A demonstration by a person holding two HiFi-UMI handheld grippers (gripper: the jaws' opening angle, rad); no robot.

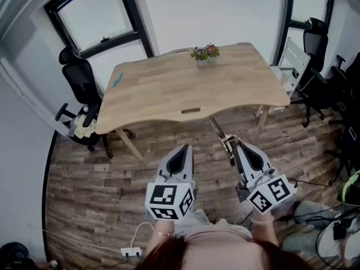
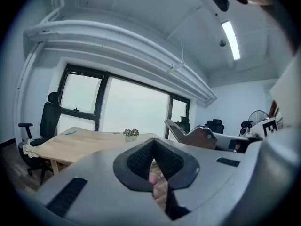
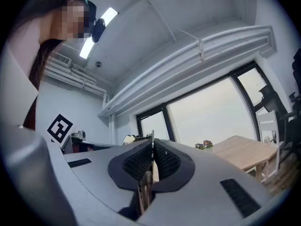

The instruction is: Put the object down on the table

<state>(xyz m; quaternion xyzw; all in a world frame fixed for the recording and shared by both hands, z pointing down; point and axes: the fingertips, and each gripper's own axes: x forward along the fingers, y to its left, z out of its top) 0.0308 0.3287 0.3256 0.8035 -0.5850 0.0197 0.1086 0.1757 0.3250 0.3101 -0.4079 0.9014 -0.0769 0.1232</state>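
We hold the 2 tongs side by side above the wooden floor (image 1: 95,173), a little short of the near edge of the counter (image 1: 169,89), both pointing towards it. The right tongs (image 1: 233,144) are closed on a thin metal object (image 1: 217,128). In the right gripper view its flat edge sits clamped between the 2 ribbed pads, which press on it from either side with no gap showing. In the head view the object sticks out beyond the tips and reaches forward and slightly left. Its far end lies just short of the counter's near edge, over the floor and clear of the counter, and we cannot tell what kind of tool it is. The left tongs (image 1: 181,149) are closed too, the pad tips meeting with nothing gripped between them. The left gripper view shows only a bit of a finger through the opening lower down behind the pads. The counter is light wood and nearly bare, carrying a small flower pot (image 1: 204,53) near its far edge and a small blue item (image 1: 117,81) near its left end. A black office chair (image 1: 81,80) stands at the counter's left end and a white chair (image 1: 292,61) at its right end
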